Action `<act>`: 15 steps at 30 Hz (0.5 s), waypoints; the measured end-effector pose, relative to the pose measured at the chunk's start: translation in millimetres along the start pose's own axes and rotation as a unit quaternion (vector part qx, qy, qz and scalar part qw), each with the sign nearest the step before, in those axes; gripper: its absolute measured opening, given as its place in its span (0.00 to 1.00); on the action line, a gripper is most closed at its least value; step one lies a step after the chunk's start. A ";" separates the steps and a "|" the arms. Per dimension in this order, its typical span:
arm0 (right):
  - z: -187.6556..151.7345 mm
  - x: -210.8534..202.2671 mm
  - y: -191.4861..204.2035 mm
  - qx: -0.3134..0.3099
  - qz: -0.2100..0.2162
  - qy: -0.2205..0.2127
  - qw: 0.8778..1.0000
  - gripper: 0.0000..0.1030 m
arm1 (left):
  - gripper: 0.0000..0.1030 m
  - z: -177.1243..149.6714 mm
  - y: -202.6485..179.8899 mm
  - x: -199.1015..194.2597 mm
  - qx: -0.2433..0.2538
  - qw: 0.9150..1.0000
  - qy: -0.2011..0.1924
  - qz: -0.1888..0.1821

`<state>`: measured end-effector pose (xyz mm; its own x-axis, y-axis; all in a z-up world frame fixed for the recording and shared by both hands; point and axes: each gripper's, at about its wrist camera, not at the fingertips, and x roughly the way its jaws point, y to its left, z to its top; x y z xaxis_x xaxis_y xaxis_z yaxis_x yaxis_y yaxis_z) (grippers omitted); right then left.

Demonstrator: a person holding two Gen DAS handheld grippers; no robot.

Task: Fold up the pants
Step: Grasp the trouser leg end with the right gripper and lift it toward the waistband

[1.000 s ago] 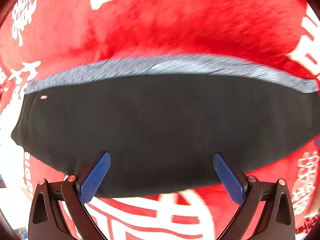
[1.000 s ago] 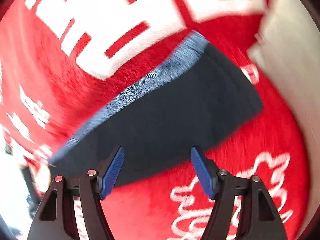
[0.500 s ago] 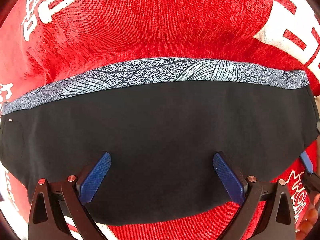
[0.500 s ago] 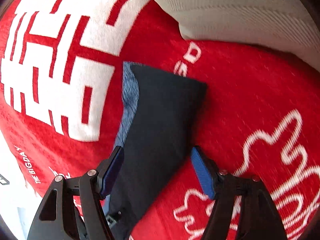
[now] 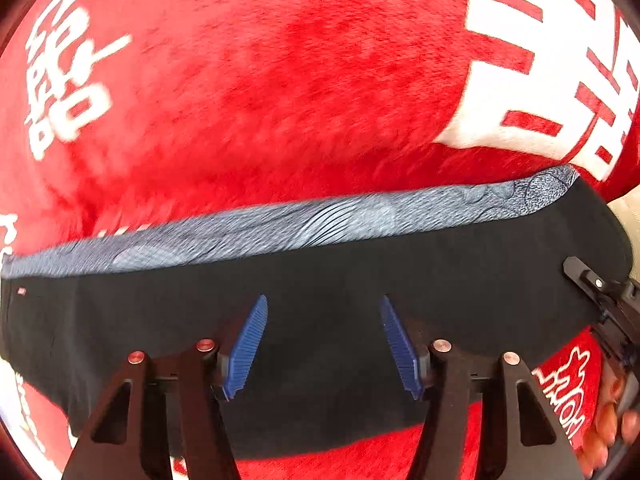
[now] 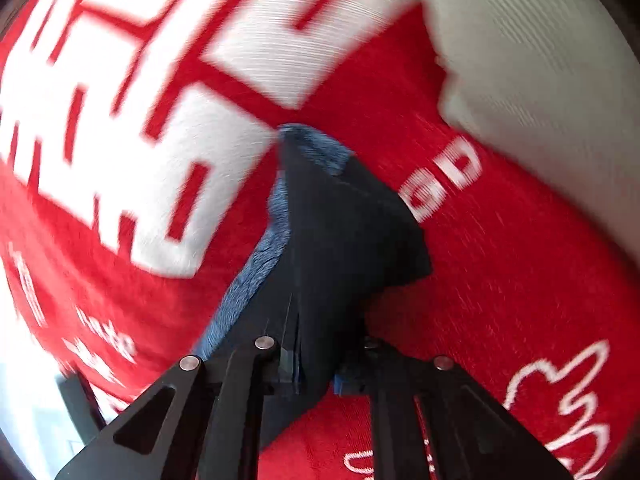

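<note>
Black folded pants point(image 5: 320, 280) with a grey-blue patterned band point(image 5: 280, 232) along the far edge, spread flat across a red plush blanket with white lettering point(image 5: 280, 80). Left gripper point(image 5: 322, 344) poised over the near half of the cloth, blue ribbed pads point(image 5: 244, 348) apart and not pinching anything, though narrower than half a second ago after just closing in. Right gripper point(image 6: 316, 364) clamped on one end of the pants point(image 6: 344, 240), jaws just drawn together from the earlier wide stance, dark fabric bunched and lifted into a ridge between them where it earlier lay flat. Cream ribbed cloth point(image 6: 540, 60) at the upper right of the right wrist view. Fingers of a hand point(image 5: 608, 420) at the lower right edge of the left wrist view.
</note>
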<state>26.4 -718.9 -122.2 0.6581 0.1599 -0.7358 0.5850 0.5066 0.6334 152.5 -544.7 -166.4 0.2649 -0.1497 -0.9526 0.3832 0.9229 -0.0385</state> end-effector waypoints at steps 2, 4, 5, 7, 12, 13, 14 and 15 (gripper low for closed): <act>0.7 -4.0 10.7 -0.018 0.004 -0.005 1.000 0.11 | 0.60 -5.4 -8.2 16.9 0.003 1.000 0.018 -0.007; -0.2 -7.7 14.8 -0.027 0.006 -0.007 1.000 0.10 | 0.61 -21.3 -21.1 29.0 0.031 0.999 -0.014 0.017; -2.7 -9.8 20.9 -0.041 0.002 -0.010 0.999 0.10 | 0.61 -29.2 -31.6 27.6 0.062 0.996 -0.044 0.044; -5.6 -14.7 32.7 -0.072 -0.005 -0.015 0.997 0.10 | 0.60 -30.5 -32.8 27.0 0.054 0.996 -0.052 0.046; -15.2 -24.3 81.6 -0.157 -0.015 -0.023 0.987 0.10 | 0.60 -32.0 -18.7 24.9 0.037 0.997 -0.057 0.022; -18.9 -26.5 91.9 -0.175 -0.016 -0.024 0.984 0.10 | 0.60 -36.8 -19.4 22.8 0.036 0.998 -0.058 0.017; -23.9 -27.7 103.9 -0.196 -0.020 -0.025 0.980 0.10 | 0.60 -42.9 -9.9 19.5 0.033 0.998 -0.057 0.006; -29.3 -27.7 120.0 -0.219 -0.025 -0.027 0.975 0.10 | 0.60 -41.3 -5.6 18.0 0.029 0.998 -0.051 -0.005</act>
<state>64.5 -637.8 -32.8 0.6650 0.0864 -0.7418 0.3658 0.8283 0.4244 118.6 -537.9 -195.8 0.3483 -0.1979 -0.9163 0.4361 0.8994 -0.0285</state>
